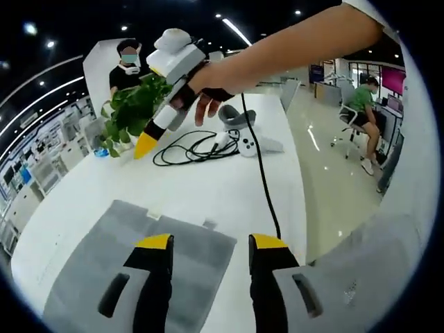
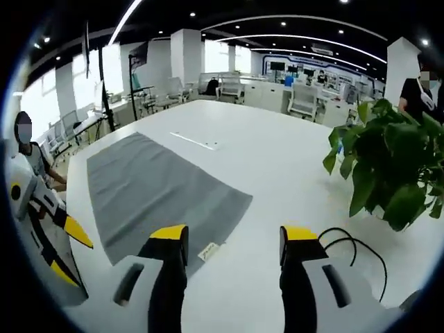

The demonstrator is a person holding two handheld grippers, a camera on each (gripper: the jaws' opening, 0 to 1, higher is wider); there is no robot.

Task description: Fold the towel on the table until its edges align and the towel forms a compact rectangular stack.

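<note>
A grey towel (image 1: 104, 257) lies spread flat on the white table (image 1: 208, 187). My left gripper (image 1: 211, 243) hangs open above its edge, with one jaw over the cloth and the other over bare table. A person's hand holds my right gripper (image 1: 146, 146) higher up, beyond the towel's far end. In the right gripper view the towel (image 2: 152, 194) stretches away to the left, with a small white tag (image 2: 208, 251) at its near corner. My right gripper (image 2: 234, 234) is open with nothing in it, just past that corner. The left gripper (image 2: 69, 253) shows at the left edge, jaws apart.
A potted green plant (image 1: 132, 111) (image 2: 388, 166) stands near a coiled black cable (image 1: 194, 147) (image 2: 354, 250) and white controllers (image 1: 243, 139). A cord (image 1: 263, 180) runs down the table. A white strip (image 2: 194, 141) lies past the towel. A person in black (image 1: 128, 69) stands behind the plant. Another sits at the right (image 1: 364, 104).
</note>
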